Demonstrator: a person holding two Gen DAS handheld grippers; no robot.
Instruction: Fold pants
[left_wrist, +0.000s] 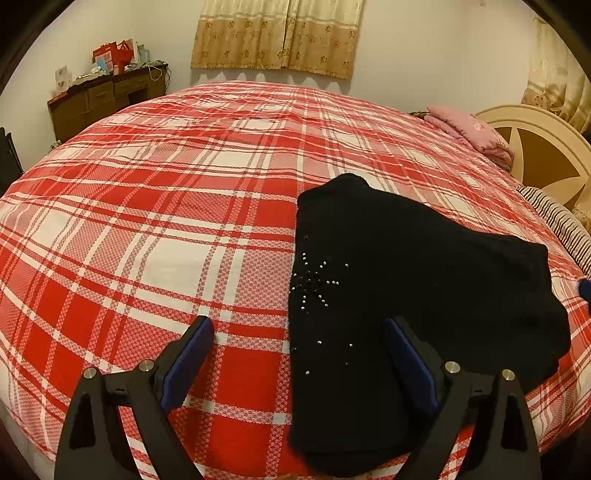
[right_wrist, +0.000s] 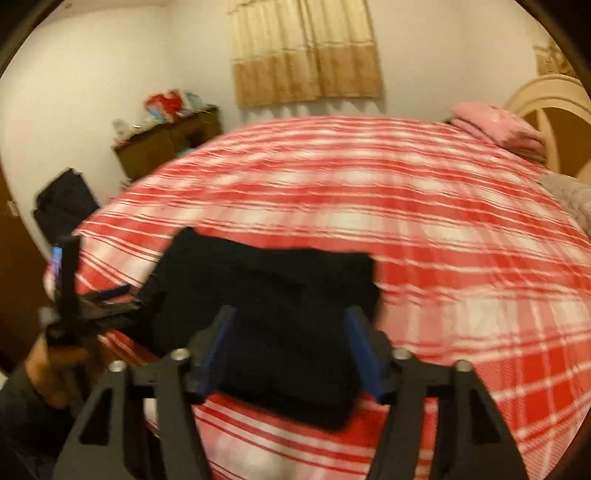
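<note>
The black pants (left_wrist: 406, 280) lie folded in a thick bundle on the red and white plaid bed (left_wrist: 166, 221), with small silver studs on the left part. My left gripper (left_wrist: 299, 325) is open above the bundle's near left edge, one finger over the bedspread and one over the cloth. In the blurred right wrist view the pants (right_wrist: 269, 306) lie near the bed's front edge (right_wrist: 443, 332). My right gripper (right_wrist: 290, 317) is open and hovers over the bundle, holding nothing. The left gripper (right_wrist: 110, 295) shows at the left of that view, held by a hand.
A pink folded blanket (left_wrist: 469, 133) and a cream headboard (left_wrist: 543, 147) are at the far right. A striped pillow (left_wrist: 561, 225) lies at the right edge. A brown dresser (left_wrist: 103, 99) with clutter stands by the far left wall. Curtains (left_wrist: 277, 37) hang behind the bed.
</note>
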